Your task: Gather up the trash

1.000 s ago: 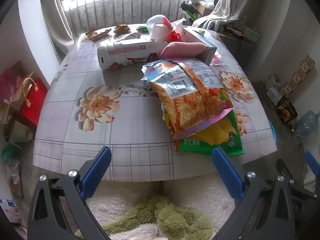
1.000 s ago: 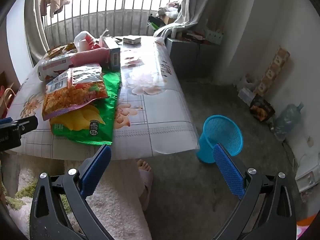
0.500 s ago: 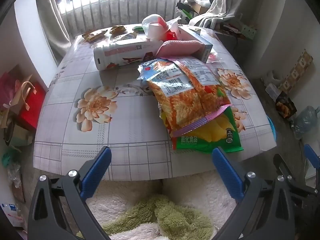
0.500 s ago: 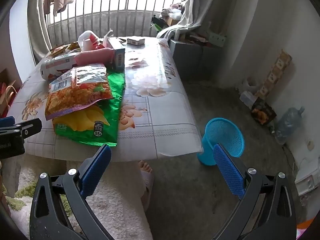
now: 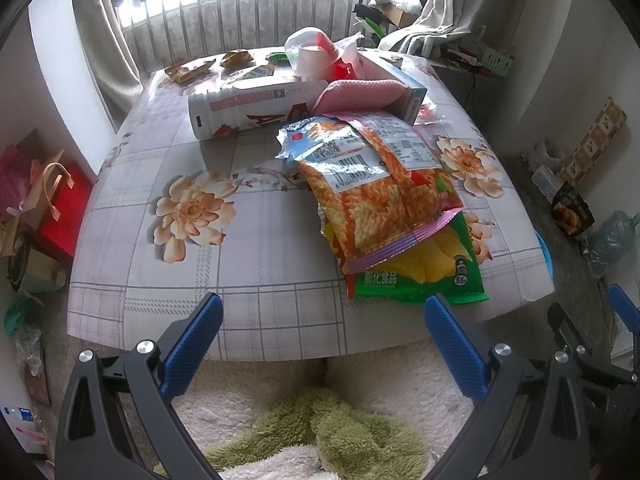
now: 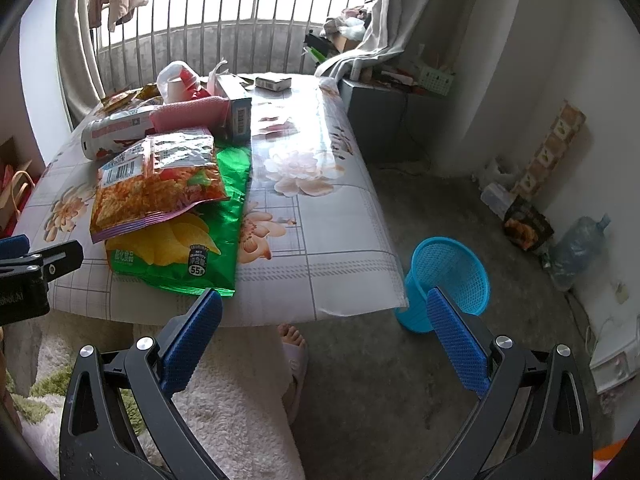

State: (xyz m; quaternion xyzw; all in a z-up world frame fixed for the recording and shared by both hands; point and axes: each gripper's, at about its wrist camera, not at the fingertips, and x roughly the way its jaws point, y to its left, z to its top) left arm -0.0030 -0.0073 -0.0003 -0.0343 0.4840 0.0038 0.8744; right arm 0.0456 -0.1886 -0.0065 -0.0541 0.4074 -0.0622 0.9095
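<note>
An orange snack bag lies on top of a green chip bag near the table's front right. Behind them lie a white carton, a pink pack and a teal box. A blue mesh bin stands on the floor beside the table. My left gripper hovers open before the table's near edge, holding nothing. My right gripper is open too, between the table corner and the bin.
Small wrappers and a plastic bag lie at the table's far end. The flowered tablecloth hangs over the edge. A person's foot shows under the table. A water jug and clutter line the right wall; red bags stand left.
Both grippers have drifted slightly, so the table and bags sit a little lower and closer in view. Both stay open and empty; nothing on the table moved.
</note>
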